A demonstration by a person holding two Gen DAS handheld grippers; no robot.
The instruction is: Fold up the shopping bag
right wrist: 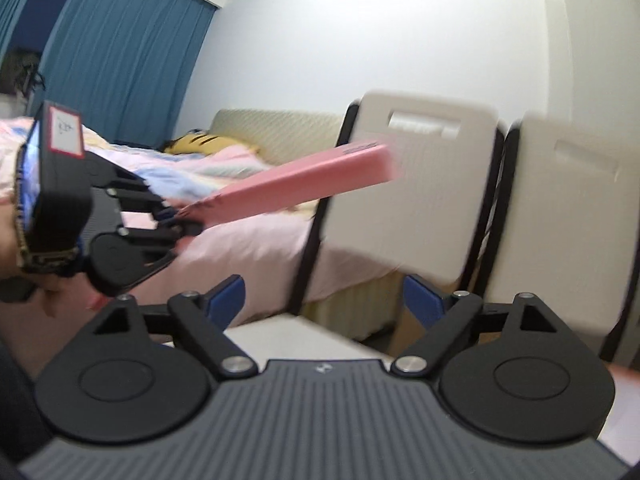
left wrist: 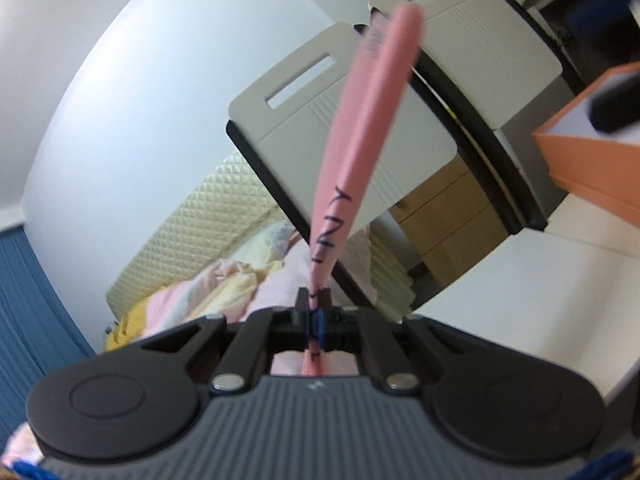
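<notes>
A flattened pink shopping bag (left wrist: pixel 360 128) with black lettering sticks up and away from my left gripper (left wrist: pixel 314 314), which is shut on its near end. Seen edge on, it is long and narrow. In the right wrist view the same pink bag (right wrist: pixel 296 184) stretches in the air to the right from the left gripper (right wrist: pixel 182 222), which a hand holds at the left edge. My right gripper (right wrist: pixel 324 298) stands open below the bag, its blue pads (right wrist: pixel 226 296) wide apart with nothing between them.
Two white chairs (right wrist: pixel 404 184) with black frames stand behind a white table (right wrist: pixel 288 336). A bed with pink bedding (right wrist: pixel 248 248) and blue curtains (right wrist: pixel 120 60) lie beyond. An orange box (left wrist: pixel 592 168) sits on the white table (left wrist: pixel 540 280) at the right.
</notes>
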